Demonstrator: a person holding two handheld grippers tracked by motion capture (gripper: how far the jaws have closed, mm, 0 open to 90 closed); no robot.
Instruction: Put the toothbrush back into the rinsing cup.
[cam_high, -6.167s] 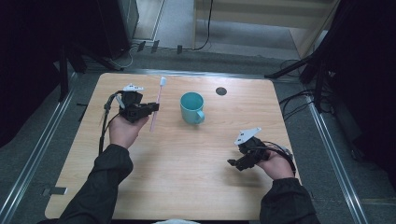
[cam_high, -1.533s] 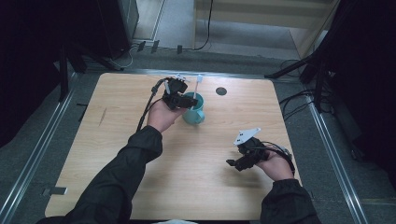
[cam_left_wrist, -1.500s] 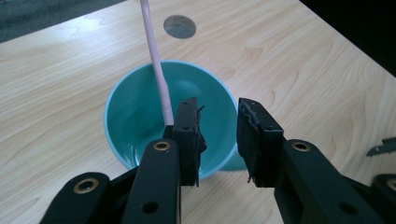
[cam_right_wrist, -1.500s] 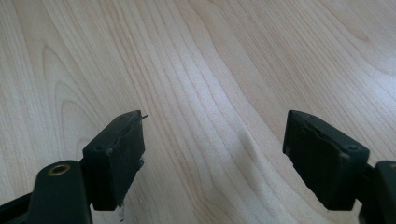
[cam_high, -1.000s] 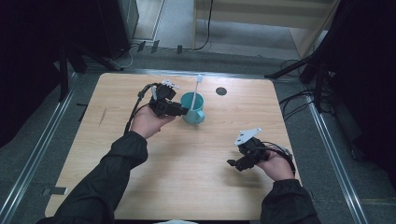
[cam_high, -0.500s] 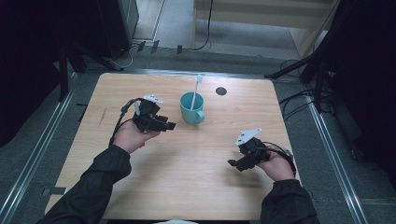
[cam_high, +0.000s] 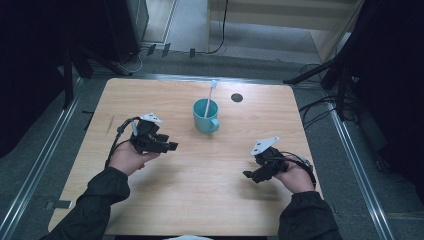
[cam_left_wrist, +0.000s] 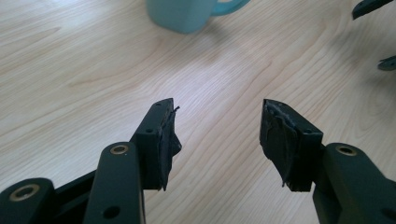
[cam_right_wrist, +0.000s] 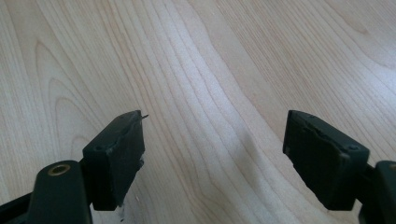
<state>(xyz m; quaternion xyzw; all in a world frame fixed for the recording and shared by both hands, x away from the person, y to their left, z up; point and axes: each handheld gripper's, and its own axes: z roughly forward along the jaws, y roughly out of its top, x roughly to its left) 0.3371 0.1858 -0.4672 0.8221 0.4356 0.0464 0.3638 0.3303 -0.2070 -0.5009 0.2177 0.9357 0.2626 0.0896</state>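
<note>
A teal mug (cam_high: 205, 118) stands upright at the table's middle back, handle toward me. A white toothbrush (cam_high: 210, 96) leans in it, head up past the far rim. My left gripper (cam_high: 169, 145) hovers left of the mug and apart from it, pointing right. In the left gripper view (cam_left_wrist: 217, 126) its jaws have just been opening and stand wide with only bare wood between them, the mug's base (cam_left_wrist: 184, 16) ahead. My right gripper (cam_high: 250, 176) rests low at the front right. Its jaws (cam_right_wrist: 215, 135) stand open over bare wood.
The light wooden table (cam_high: 150, 200) has a small dark round hole (cam_high: 237, 97) behind and to the right of the mug. Metal rails (cam_high: 45, 155) run along both sides on the floor, with cables (cam_high: 320, 107) at the right.
The left hand has pulled away from the mug, leftward and toward me, leaving the toothbrush standing in it. Its jaws look wider apart. The right hand has kept still.
</note>
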